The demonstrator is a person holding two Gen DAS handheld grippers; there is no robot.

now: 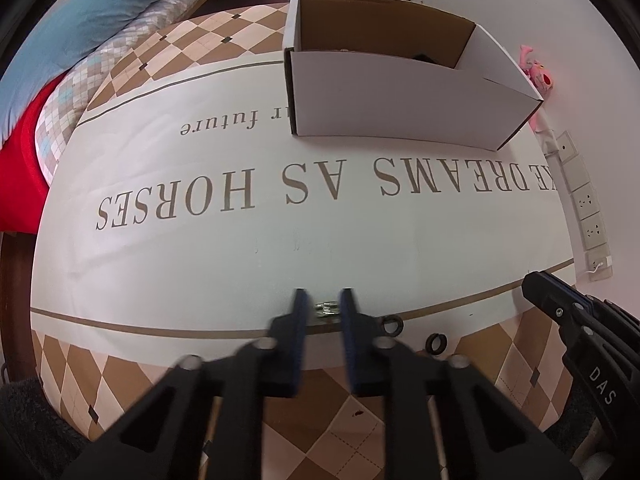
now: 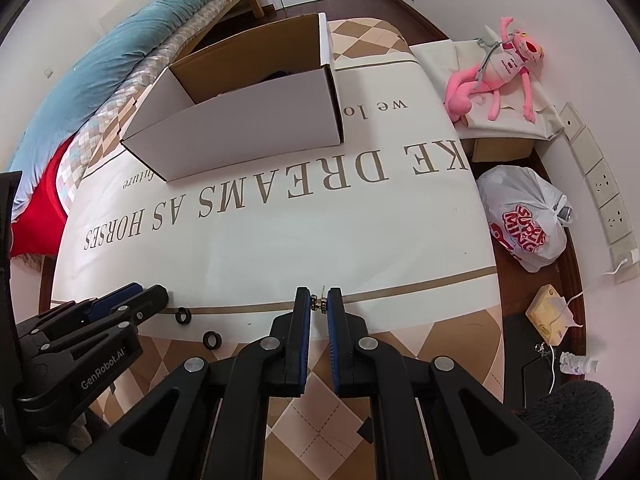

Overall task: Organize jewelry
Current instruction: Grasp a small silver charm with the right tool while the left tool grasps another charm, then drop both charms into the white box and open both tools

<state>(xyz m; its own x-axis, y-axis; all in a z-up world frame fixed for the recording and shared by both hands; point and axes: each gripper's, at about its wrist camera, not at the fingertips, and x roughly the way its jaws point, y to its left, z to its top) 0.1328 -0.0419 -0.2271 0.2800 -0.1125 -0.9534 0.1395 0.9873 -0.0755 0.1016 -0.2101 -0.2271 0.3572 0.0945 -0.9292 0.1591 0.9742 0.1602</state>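
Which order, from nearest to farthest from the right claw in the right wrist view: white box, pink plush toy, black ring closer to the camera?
1. Black ring, low on the left of the right claw.
2. White box, ahead, left of centre.
3. Pink plush toy, far upper right, off the cloth.

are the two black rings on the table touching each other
Apart. The left wrist view shows one black ring and the other black ring with bare tablecloth between them.
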